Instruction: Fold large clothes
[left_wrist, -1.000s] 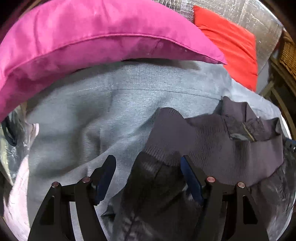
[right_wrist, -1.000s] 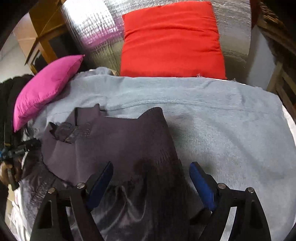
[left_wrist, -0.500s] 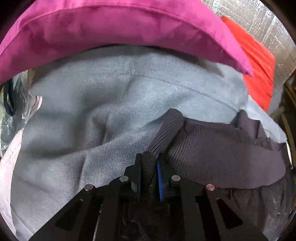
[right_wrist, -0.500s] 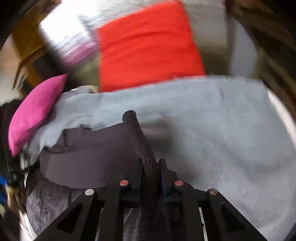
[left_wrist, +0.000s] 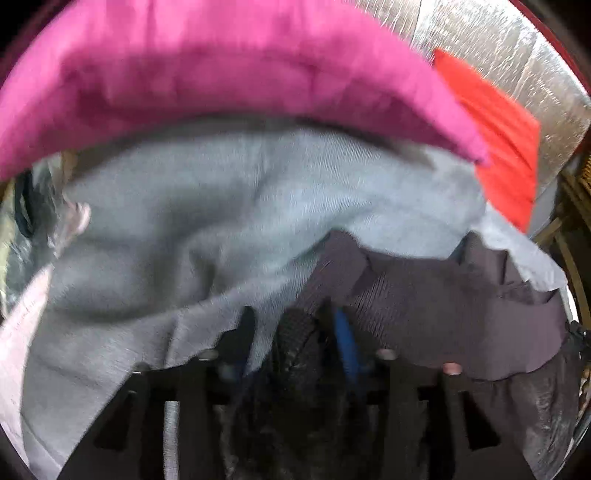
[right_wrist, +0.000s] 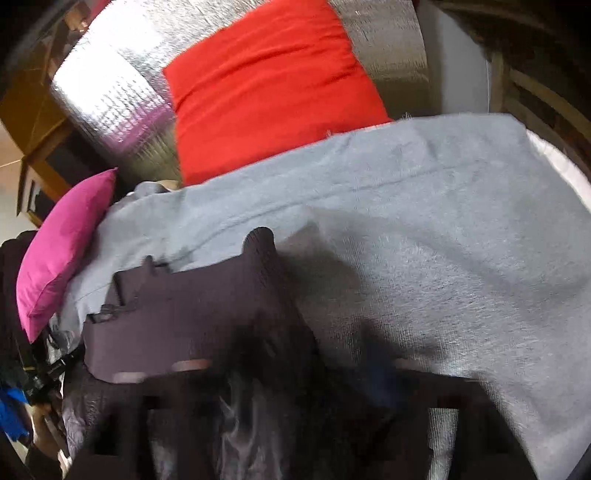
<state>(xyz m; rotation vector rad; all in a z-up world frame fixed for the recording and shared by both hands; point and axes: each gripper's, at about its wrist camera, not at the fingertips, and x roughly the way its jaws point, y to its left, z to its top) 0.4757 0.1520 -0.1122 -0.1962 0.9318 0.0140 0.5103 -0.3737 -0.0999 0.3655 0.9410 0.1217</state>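
Note:
A dark purple-grey knit jacket (left_wrist: 443, 302) lies crumpled on a grey blanket (left_wrist: 184, 221). My left gripper (left_wrist: 295, 325) straddles a raised fold of the jacket's dark cloth. Its jaws are opening, and a gap shows beside the left finger. In the right wrist view the same jacket (right_wrist: 192, 306) sits at lower left, a ribbed end sticking up toward the blanket (right_wrist: 424, 240). My right gripper (right_wrist: 306, 354) is badly blurred. Its jaws are opening wide, with the jacket's dark cloth lying loose between them.
A pink cushion (left_wrist: 221, 74) leans over the blanket's far left side, also visible as the pink cushion (right_wrist: 62, 243). A red cushion (right_wrist: 269, 85) rests against a silver foil backing (right_wrist: 110, 92). Wooden furniture (right_wrist: 37, 122) stands at the left.
Both grippers stood open a second ago, closed on folds of the jacket half a second ago, and have spread apart again. Both views have rolled slightly.

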